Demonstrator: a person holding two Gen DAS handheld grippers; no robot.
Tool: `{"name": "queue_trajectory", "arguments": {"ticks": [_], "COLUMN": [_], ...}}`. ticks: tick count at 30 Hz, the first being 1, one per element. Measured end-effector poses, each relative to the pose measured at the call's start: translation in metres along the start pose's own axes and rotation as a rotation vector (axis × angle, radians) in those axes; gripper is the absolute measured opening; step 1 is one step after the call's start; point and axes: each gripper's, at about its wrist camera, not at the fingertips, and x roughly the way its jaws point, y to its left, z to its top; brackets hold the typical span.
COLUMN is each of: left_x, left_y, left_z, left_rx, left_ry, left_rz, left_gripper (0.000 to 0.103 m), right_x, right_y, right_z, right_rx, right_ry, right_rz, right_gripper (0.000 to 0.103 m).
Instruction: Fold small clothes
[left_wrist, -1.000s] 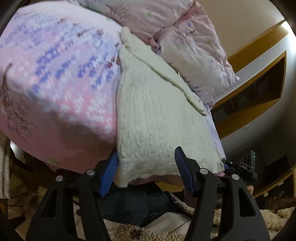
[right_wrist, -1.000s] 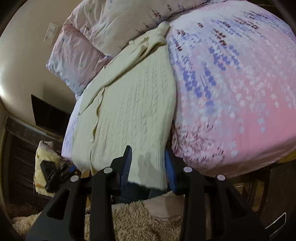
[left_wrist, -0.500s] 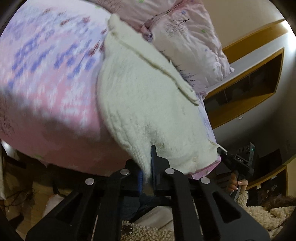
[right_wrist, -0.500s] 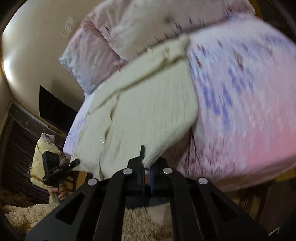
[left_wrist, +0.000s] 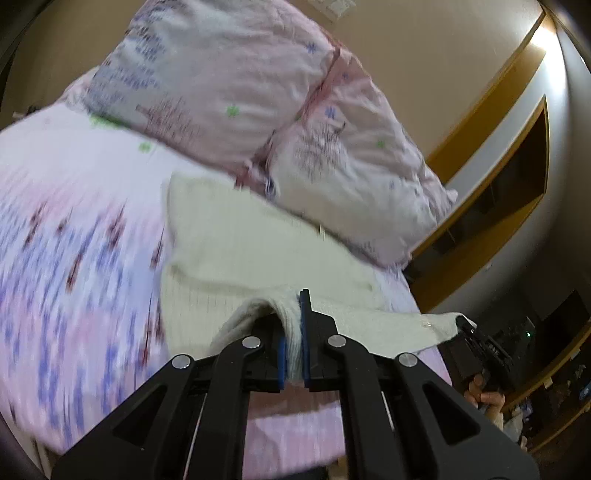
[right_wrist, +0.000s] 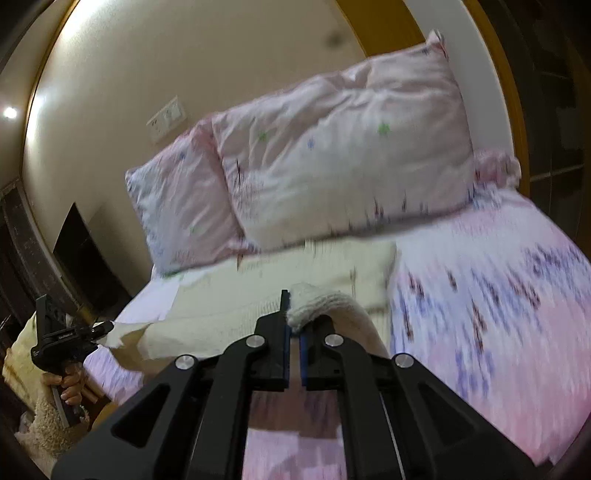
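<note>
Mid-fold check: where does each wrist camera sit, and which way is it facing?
Left wrist: on the left gripper, looking up the bed toward the pink pillows; jaws clamp the cream knitted sweater; the right hand shows at right.
Right wrist: on the right gripper, same heading; jaws clamp the sweater hem; the left hand shows at left.
Shared: sweater, pillows, pink floral bedspread.

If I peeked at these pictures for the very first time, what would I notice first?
You'd spot the cream knitted sweater lying on the pink flowery bed, its near edge pinched at one corner by the left gripper and at the other by the right gripper. Behind it, two big pink pillows lean against the wall.
</note>
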Motion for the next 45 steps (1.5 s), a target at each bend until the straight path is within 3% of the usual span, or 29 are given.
{"name": "queue_trajectory", "arguments": {"ticks": [11, 16, 25, 33, 40, 42, 43, 44, 45], "left_x": [0.066, 0.107, 0.177, 0.212, 0.224, 0.229, 0.231, 0.233, 0.232], "left_y": [-0.009, 0.009, 0.060, 0.082, 0.091, 0.096, 0.098, 0.099, 0.099], "left_z": [0.084, 0.107, 0.121, 0.119, 0.124, 0.124, 0.123, 0.123, 0.123], "left_rx": [0.050, 0.022, -0.120, -0.194, -0.241, -0.274, -0.286, -0.300, -0.305], "left_ry": [-0.041, -0.023, 0.065, 0.121, 0.125, 0.138, 0.145, 0.154, 0.154], "left_rz": [0.061, 0.096, 0.126, 0.142, 0.146, 0.152, 0.150, 0.154, 0.161], "left_gripper": [0.005, 0.005, 0.005, 0.005, 0.005, 0.005, 0.005, 0.005, 0.006], "right_x": [0.075, 0.126, 0.220, 0.259, 0.285, 0.292, 0.293, 0.291, 0.288], "right_y": [0.005, -0.006, -0.048, -0.071, -0.078, -0.081, -0.082, -0.083, -0.081], "right_z": [0.056, 0.072, 0.065, 0.059, 0.062, 0.062, 0.061, 0.061, 0.063], "right_rx": [-0.029, 0.021, 0.200, 0.285, 0.331, 0.353, 0.364, 0.375, 0.377], "right_ry": [-0.087, -0.072, 0.055, 0.132, 0.183, 0.229, 0.236, 0.236, 0.227], "right_rz": [-0.086, -0.131, -0.212, -0.255, -0.267, -0.272, -0.275, -0.273, -0.274], "right_gripper": [0.003, 0.003, 0.003, 0.003, 0.004, 0.011, 0.023, 0.042, 0.047]}}
